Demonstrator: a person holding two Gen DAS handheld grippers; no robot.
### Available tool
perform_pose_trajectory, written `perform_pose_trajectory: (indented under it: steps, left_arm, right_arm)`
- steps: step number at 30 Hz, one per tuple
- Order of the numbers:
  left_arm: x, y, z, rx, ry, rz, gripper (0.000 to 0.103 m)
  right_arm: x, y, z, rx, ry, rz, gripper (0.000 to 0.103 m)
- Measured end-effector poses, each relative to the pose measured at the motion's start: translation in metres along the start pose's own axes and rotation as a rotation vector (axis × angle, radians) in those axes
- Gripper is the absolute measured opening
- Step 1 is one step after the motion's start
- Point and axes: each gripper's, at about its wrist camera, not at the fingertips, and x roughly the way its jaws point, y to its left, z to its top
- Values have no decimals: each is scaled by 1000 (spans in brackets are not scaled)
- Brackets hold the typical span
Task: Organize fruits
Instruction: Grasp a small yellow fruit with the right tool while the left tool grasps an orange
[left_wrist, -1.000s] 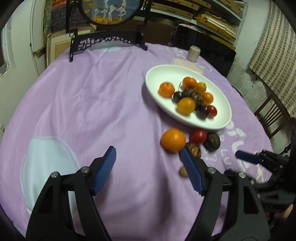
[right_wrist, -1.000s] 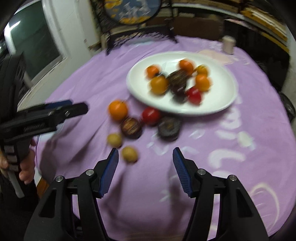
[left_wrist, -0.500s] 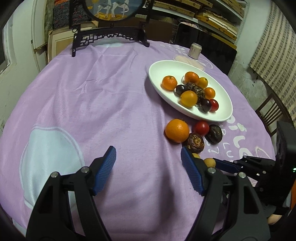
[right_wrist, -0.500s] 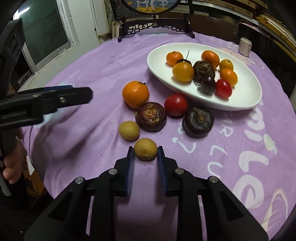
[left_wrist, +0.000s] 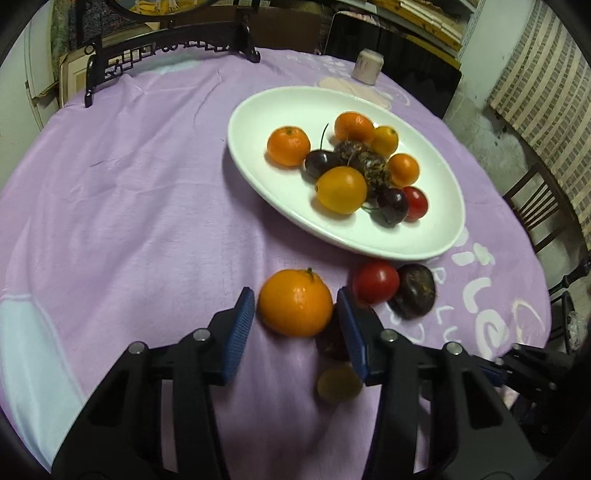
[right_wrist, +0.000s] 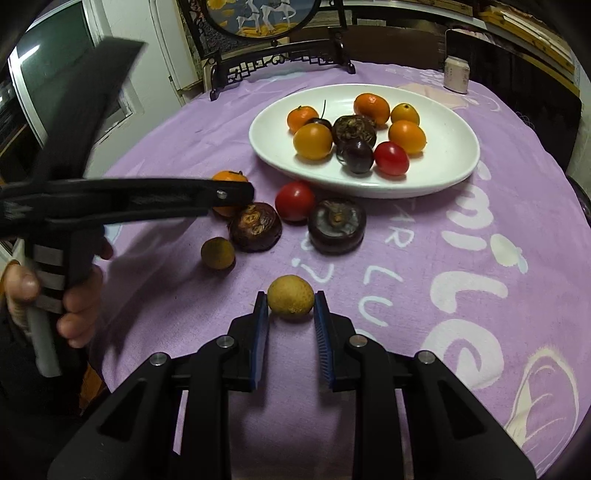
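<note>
Two hand-held grippers work the desk (right_wrist: 461, 240): the right hand-held gripper (right_wrist: 290, 321) is clamped on a small yellow fruit (right_wrist: 290, 295). The left hand-held gripper (left_wrist: 295, 328) is closing around an orange (left_wrist: 295, 302), pads not yet touching. Both fruits sit near the white plate (left_wrist: 436, 206) of fruit.

You have the plate (right_wrist: 443, 177) at the far middle of the surface (right_wrist: 480, 277), holding a cluster of fruit. Nearer than the plate, on the surface, sit the tomato (right_wrist: 294, 200), two mangosteens, the orange (left_wrist: 295, 302) and two longans.
</note>
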Motion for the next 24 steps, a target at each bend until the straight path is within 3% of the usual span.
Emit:
perform_pose_trajectory:
  steps: [4, 14, 24]
  left_arm:
    - [4, 7, 1, -31, 0, -20, 41]
    - [-32, 7, -10, -48, -53, -29, 40]
    - [-67, -18, 11, 48, -134, -31, 40]
  right_arm:
    - [1, -3, 1, 6, -2, 8, 25]
    - [-4, -9, 9, 25, -26, 6, 26]
    - [-19, -16, 37, 15, -82, -23, 26]
